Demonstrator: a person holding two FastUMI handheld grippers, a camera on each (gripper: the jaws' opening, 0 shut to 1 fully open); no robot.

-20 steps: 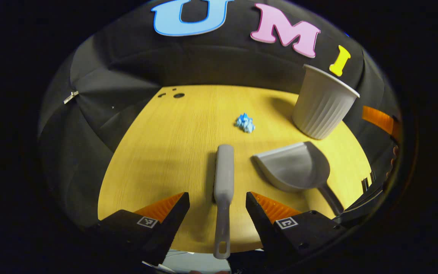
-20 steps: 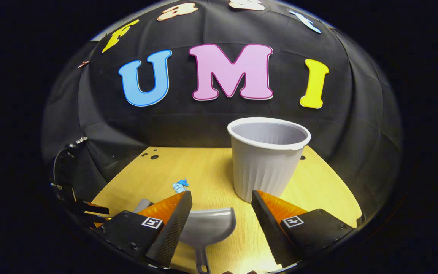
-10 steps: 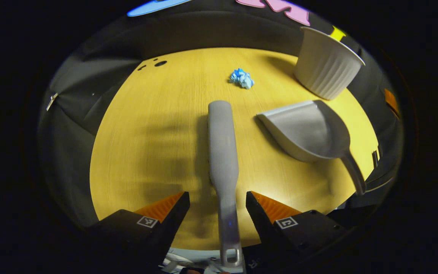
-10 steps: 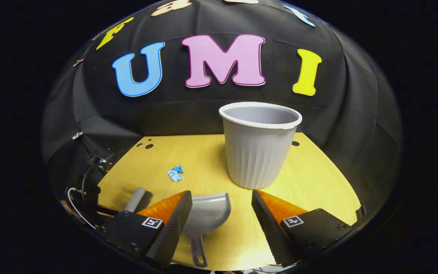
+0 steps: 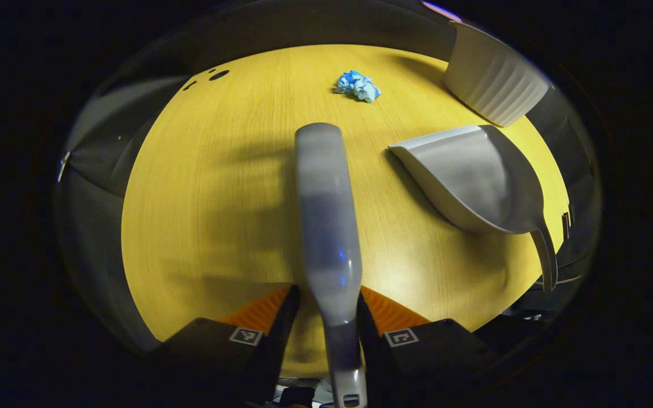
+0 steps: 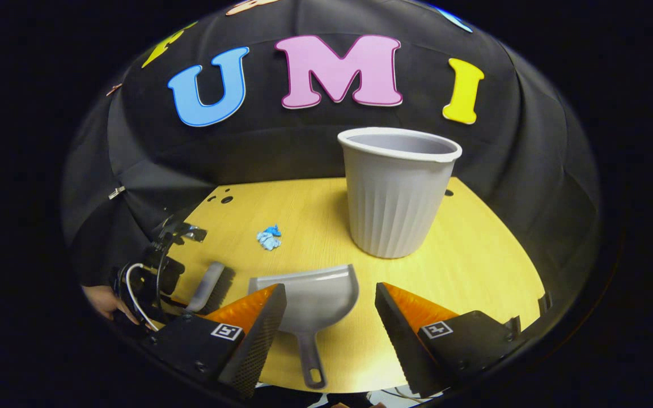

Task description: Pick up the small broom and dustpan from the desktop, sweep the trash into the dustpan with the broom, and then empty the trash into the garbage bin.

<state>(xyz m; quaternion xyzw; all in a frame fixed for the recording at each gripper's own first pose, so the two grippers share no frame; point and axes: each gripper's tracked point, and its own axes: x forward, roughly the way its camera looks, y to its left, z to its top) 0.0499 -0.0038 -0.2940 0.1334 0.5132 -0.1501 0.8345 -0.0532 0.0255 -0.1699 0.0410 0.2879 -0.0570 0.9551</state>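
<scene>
Closing my left gripper (image 5: 322, 300) on the grey plastic broom (image 5: 326, 226), fingers hugging its neck.
Right gripper (image 6: 331, 306) wide above the grey plastic dustpan (image 6: 315, 294) beside it; I should centre on that handle.

Grey broom (image 5: 326, 226) lies lengthwise on counter (image 5: 219, 198), handle between left tongs (image 5: 326, 309). Grey dustpan (image 5: 474, 175) flat beside it. Blue crumpled trash (image 5: 357, 86) beyond. Grey ribbed garbage bin (image 6: 397, 190) upright.
</scene>
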